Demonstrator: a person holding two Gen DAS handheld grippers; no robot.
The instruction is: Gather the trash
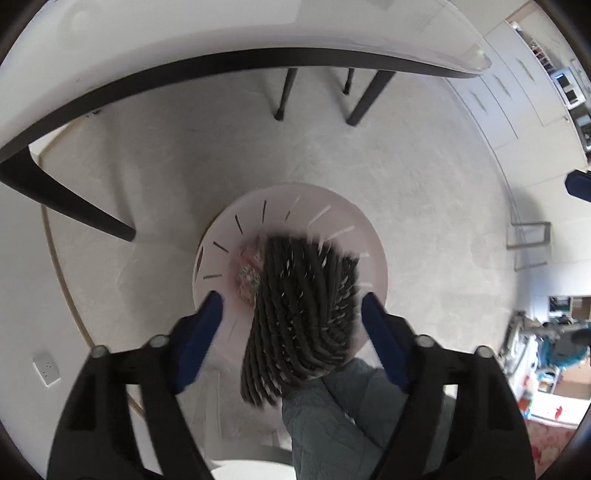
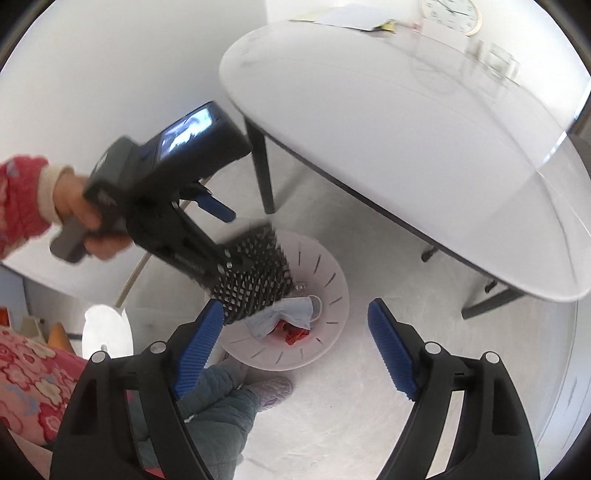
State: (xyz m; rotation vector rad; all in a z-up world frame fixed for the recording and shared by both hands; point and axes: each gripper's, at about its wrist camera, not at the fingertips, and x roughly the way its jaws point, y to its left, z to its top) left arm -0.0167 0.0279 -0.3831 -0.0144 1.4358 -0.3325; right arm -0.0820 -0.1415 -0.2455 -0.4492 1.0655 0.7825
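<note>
left gripper [image 1: 291,314] steeply down over bin [image 1: 376,258], fingers wide, dark woven mat [image 1: 306,306] loose between | right gripper [image 2: 295,332] tilted down, lower frame, wide, empty | hand [image 2: 85,221] mid-left

A white round table [image 2: 388,122] on dark legs [image 2: 263,173] stands over a pale floor [image 1: 184,177]. A clock [image 2: 451,11] hangs on the wall. Cabinets [image 1: 506,96] line the far side, and a socket [image 1: 46,369] sits low on the wall
</note>
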